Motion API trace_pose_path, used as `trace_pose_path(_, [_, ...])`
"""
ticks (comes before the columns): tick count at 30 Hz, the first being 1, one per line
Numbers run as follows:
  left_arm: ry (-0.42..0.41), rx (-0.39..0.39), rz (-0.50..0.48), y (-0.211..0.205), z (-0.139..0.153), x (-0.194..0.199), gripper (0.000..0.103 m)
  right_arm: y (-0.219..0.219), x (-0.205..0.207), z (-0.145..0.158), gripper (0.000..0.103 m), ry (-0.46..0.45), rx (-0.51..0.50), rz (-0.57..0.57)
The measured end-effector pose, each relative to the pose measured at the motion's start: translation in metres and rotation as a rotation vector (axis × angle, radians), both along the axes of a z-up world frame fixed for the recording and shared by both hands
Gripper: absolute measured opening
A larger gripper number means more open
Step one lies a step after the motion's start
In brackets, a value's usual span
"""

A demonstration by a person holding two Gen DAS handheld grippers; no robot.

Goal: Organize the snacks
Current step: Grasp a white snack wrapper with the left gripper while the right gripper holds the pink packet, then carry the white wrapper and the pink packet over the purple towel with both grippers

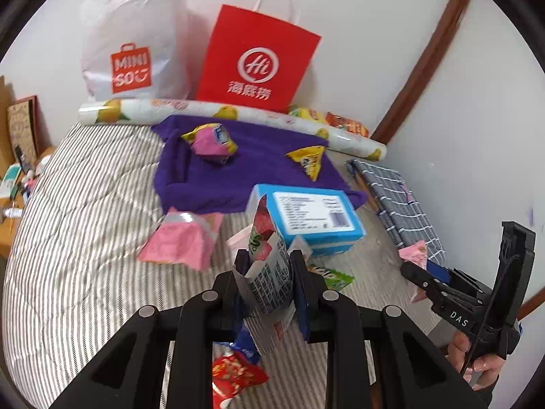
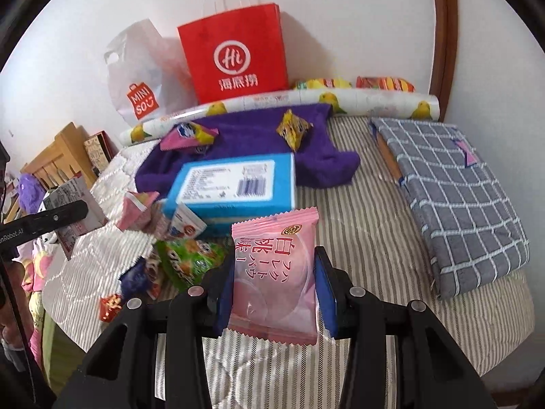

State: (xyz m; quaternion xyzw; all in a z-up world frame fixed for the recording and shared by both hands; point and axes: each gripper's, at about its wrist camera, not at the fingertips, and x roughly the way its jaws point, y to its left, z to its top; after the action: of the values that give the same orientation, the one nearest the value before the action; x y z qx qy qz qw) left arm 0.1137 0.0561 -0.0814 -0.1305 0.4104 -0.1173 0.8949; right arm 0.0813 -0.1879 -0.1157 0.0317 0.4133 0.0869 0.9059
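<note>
We see blue box [image 1: 315, 216] just beyond left tongs [image 1: 267, 266], purple towel [image 1: 245, 167] and red bag [image 1: 259, 58] further off. Left tongs clamp snack carton [image 1: 267, 272]; right tongs [image 2: 274, 276] grip pink packet [image 2: 274, 272], both tilted downward above bed [image 1: 85, 204].

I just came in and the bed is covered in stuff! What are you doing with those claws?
A person is sorting snacks on the bed. The left claw is shut on a small carton, and the right claw is shut on a pink packet; both are held above the bed. More snacks lie around a blue box and on a purple cloth.
</note>
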Motion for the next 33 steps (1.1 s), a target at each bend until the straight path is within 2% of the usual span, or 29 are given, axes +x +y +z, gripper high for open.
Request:
trace_pose_path(5, [-0.020, 0.000, -0.019, -0.013, 0.011, 0.006, 0.023, 0.010, 0.002, 0.016, 0.042, -0.031, -0.008, 0.028])
trace_pose_path(14, [-0.001, -0.020, -0.046, -0.027, 0.014, 0.028, 0.023, 0.016, 0.022, 0.035, 0.042, -0.064, 0.006, 0.043])
trace_pose_path(33, [0.013, 0.003, -0.034, -0.012, 0.009, 0.097, 0.023, 0.022, 0.093, 0.034, 0.042, -0.065, -0.002, 0.043])
